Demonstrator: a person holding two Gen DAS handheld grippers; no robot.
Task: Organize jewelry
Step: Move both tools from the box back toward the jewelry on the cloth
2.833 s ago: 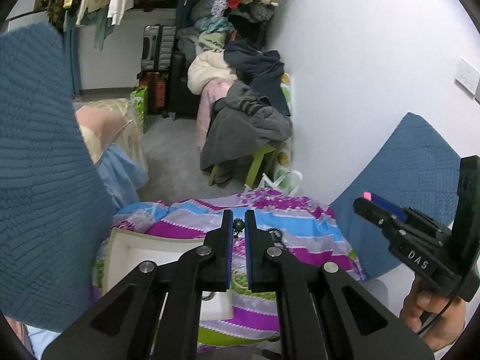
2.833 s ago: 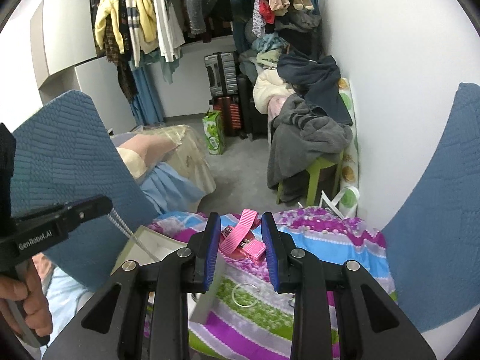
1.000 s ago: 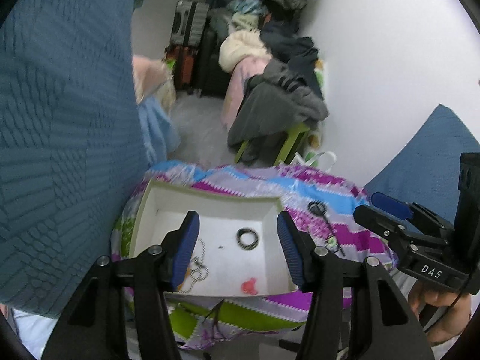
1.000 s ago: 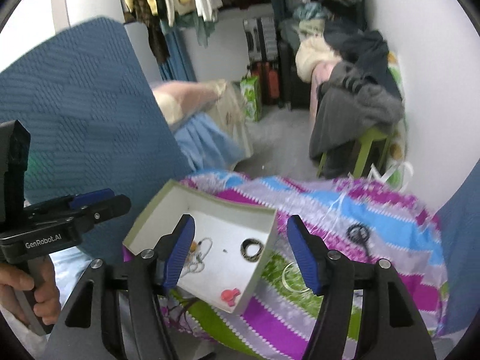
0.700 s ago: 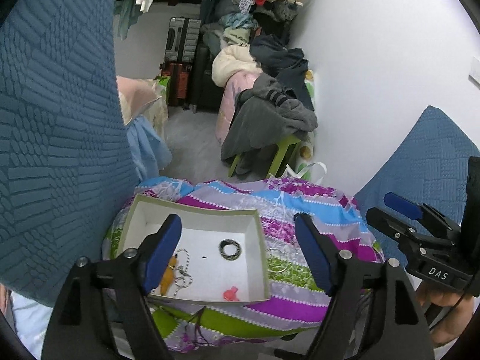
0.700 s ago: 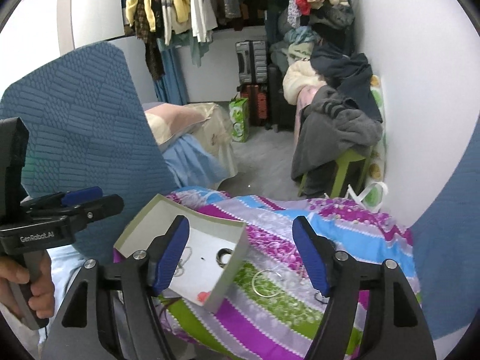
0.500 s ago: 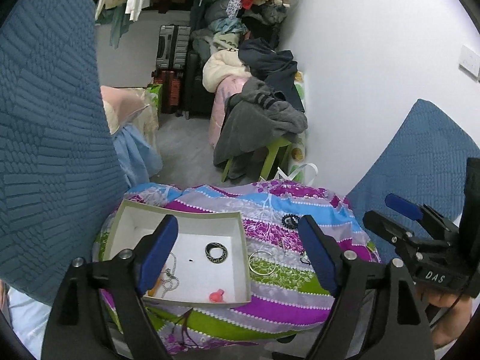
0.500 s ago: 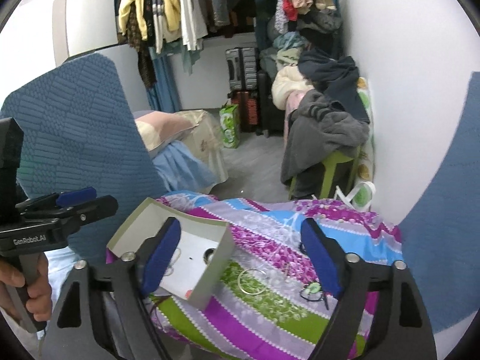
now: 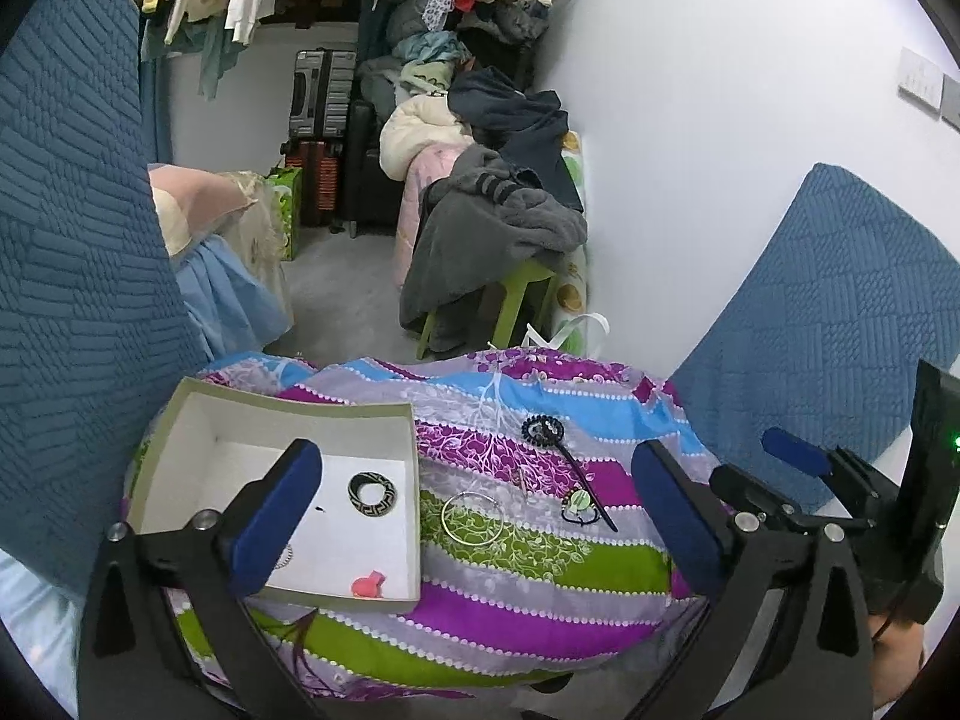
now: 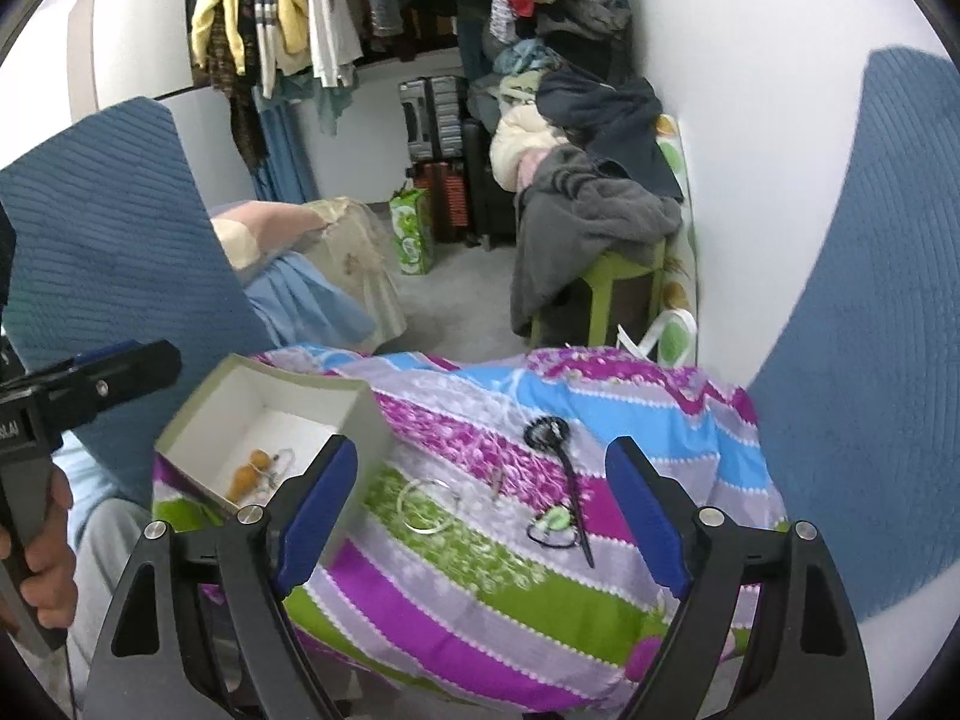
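Jaws of the left gripper (image 9: 477,516) are spreading wider with nothing between the pads; the right gripper (image 10: 480,507) stands wide apart, also empty. Left to right on the striped cloth (image 9: 540,600): open white box (image 9: 180,414) holding a black patterned ring (image 9: 372,493) and a small pink piece (image 9: 367,585) (orange beads (image 10: 252,468) show in the right view), then a thin silver hoop (image 9: 473,518), then a black hair stick (image 9: 561,456) lying beside a green-charm hair tie (image 9: 581,505).

Even, soft indoor light, no hard shadows or glare; fisheye bends the white plaster wall (image 9: 720,120) at dark-vignetted edges; right wrist view slightly motion-blurred, left sharper
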